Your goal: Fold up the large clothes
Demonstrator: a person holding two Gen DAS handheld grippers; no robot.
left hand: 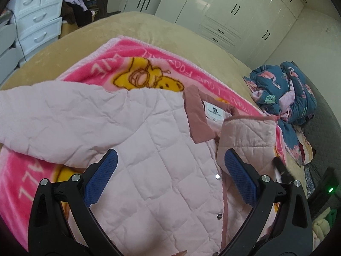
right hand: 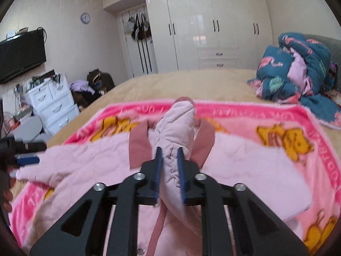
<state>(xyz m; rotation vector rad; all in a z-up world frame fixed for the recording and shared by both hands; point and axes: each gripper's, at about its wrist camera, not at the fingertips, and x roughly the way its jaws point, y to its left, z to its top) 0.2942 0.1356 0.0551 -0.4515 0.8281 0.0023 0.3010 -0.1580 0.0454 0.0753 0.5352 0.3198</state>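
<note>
A pale pink quilted jacket (left hand: 149, 145) with a dusty-rose collar (left hand: 195, 115) lies front up on a pink cartoon blanket (left hand: 132, 64). My left gripper (left hand: 170, 157) hovers open over the jacket's chest, blue pads wide apart, nothing between them. My right gripper (right hand: 169, 149) is shut on a pink sleeve (right hand: 177, 125), which it holds lifted over the collar (right hand: 138, 143). That same sleeve end (left hand: 247, 134) shows folded over by the collar in the left wrist view. The left gripper (right hand: 27, 161) appears at the far left edge of the right wrist view.
The blanket lies on a tan bed (right hand: 191, 83). A heap of blue flamingo bedding (right hand: 298, 72) sits at the bed's right. White drawers (right hand: 51, 102) and a clothes pile (right hand: 93, 85) stand off the bed's left; white wardrobes (right hand: 213, 27) line the far wall.
</note>
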